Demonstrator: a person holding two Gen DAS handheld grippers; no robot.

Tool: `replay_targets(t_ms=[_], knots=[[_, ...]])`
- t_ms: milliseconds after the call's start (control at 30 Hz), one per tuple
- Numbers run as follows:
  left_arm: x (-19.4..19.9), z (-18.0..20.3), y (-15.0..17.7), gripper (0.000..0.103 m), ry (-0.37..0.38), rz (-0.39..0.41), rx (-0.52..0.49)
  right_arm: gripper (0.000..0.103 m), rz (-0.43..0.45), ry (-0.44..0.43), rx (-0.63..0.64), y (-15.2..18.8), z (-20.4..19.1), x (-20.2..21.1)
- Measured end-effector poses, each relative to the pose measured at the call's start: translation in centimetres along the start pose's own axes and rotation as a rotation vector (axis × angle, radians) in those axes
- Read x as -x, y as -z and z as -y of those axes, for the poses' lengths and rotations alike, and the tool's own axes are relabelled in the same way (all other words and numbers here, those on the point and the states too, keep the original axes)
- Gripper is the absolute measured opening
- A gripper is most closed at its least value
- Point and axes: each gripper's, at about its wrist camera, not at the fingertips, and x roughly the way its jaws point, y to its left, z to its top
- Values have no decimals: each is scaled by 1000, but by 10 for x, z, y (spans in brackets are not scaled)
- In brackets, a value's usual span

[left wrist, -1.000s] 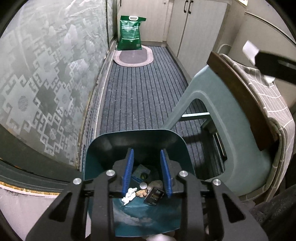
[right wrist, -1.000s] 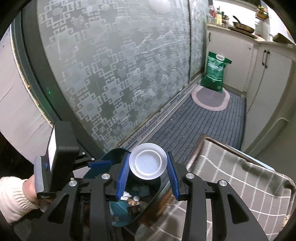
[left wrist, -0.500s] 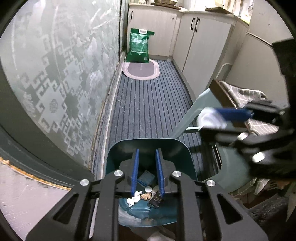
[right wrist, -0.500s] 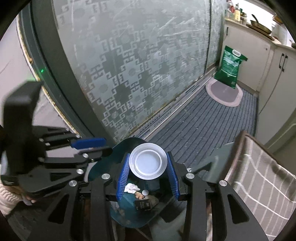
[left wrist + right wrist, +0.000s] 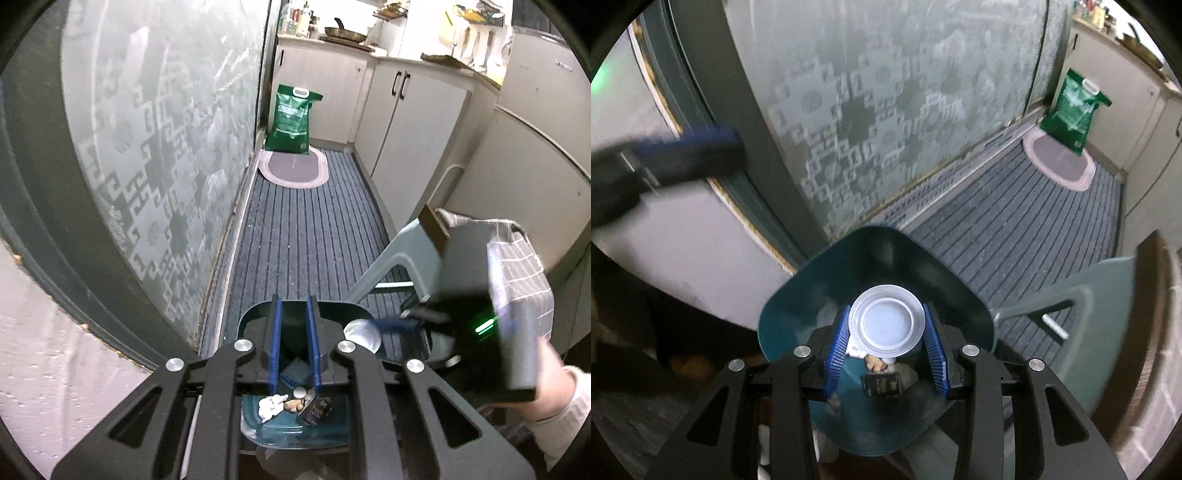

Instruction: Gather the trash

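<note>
The right gripper (image 5: pixel 886 334) holds a white cup (image 5: pixel 885 326) between its blue fingers, over the open teal bin (image 5: pixel 812 299) (its own view looks straight onto the cup's round end). The left gripper (image 5: pixel 294 347), its fingers narrow and just closing with nothing between them, shows the bin's floor: crumpled tissue (image 5: pixel 271 403), a dark packet (image 5: pixel 314 409), scraps.
</note>
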Motion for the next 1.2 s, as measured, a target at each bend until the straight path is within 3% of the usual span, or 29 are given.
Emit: replay_targets(t_ms=[267, 333, 533, 633, 967, 1067, 1200], knots=[[16, 1, -4, 14, 18, 39, 15, 40, -79, 17, 11, 13, -1, -29], [18, 1, -6, 14, 19, 47, 15, 49, -94, 30, 13, 17, -1, -32], [29, 6, -11, 15, 13, 82, -4, 48, -114, 28, 35, 27, -7, -30], [39, 12, -13, 15, -2, 118, -27, 34, -104, 26, 50, 30, -11, -23], [62, 36, -6, 23, -19, 171, -47, 30, 101, 32, 17, 27, -12, 62], [66, 46, -2, 37, -19, 181, -59, 30, 168, 39, -4, 30, -10, 92], [68, 59, 6, 42, -27, 188, -69, 30, 243, 62, -18, 39, -3, 132]])
